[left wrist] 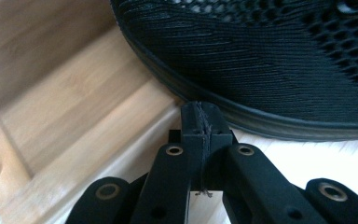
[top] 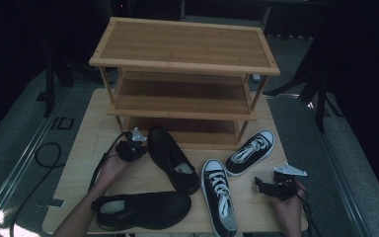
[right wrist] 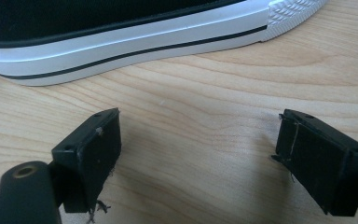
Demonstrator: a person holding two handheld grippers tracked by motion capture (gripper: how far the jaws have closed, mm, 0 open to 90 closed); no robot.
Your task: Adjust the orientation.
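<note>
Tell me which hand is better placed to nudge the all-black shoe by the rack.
Left, likely. The left gripper, jaws shut with nothing between them, sits right at that black shoe beside the rack. The right gripper is open on bare table by the sneaker.

This looks like a staged recording room rather than a home — black curtains hang all around a small pale wooden worktop (top: 94, 148). On it stands a three-tier bamboo shoe rack (top: 185, 47), and dark stand legs (top: 321, 94) rise right of the rack. Grey carpet lies beneath, with a loose black cable (top: 47, 155) looped left of the rack.
</note>
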